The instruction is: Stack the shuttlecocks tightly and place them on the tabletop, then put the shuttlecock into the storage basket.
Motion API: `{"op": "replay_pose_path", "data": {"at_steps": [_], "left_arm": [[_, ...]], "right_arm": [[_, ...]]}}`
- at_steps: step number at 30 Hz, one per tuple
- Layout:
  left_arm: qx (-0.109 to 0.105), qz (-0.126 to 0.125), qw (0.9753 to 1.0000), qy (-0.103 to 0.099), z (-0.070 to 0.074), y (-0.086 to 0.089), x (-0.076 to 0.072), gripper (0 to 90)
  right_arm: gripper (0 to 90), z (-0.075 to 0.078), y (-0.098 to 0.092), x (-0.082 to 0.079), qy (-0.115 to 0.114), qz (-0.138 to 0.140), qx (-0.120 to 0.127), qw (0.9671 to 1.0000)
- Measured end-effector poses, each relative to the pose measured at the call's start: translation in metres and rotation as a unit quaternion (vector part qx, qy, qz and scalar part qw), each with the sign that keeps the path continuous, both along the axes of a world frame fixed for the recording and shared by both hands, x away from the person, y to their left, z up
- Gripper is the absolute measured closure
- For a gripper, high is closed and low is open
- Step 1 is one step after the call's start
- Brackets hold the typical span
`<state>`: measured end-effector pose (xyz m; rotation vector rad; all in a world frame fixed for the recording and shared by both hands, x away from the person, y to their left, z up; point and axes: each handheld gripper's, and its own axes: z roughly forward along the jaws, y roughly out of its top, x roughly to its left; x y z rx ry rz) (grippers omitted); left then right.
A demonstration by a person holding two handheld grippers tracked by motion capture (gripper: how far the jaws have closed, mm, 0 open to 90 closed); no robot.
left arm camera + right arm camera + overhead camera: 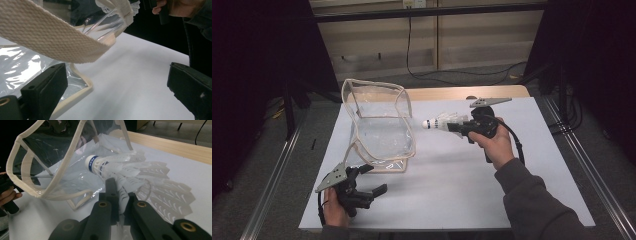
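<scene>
A clear plastic bag (pixel 379 127) with cream fabric trim stands open on the white table sheet (pixel 447 185). My right gripper (pixel 460 126) is shut on the feathers of a white shuttlecock (pixel 439 122), held above the table just right of the bag, cork end toward it. In the right gripper view the shuttlecock (pixel 117 170) points at the bag's open mouth (pixel 45 167). My left gripper (pixel 371 179) stands open near the table's front left corner, just below the bag. In the left gripper view the cream strap (pixel 50 37) hangs above the wide-apart jaws, nothing held.
A wooden table edge (pixel 462 92) shows behind the white sheet. Black cables (pixel 452 75) trail across the floor beyond. Metal rails (pixel 277 170) run along both sides of the table, and dark curtains stand left and right.
</scene>
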<state>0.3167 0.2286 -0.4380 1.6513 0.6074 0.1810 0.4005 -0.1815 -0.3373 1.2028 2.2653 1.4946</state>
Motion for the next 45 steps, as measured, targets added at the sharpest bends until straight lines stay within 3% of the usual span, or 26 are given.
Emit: {"op": "replay_pose_path", "data": {"at_steps": [26,45], "left_arm": [[0.000,0.000,1.0000,-0.001,0.000,-0.001,0.001,3.0],[0.001,-0.001,1.0000,-0.001,0.000,0.000,0.000,2.9]], "right_arm": [[88.3,0.010,0.007,0.005,0.003,0.011,-0.002,0.9999],[88.2,0.030,0.021,0.011,0.001,0.015,-0.004,0.9999]]}}
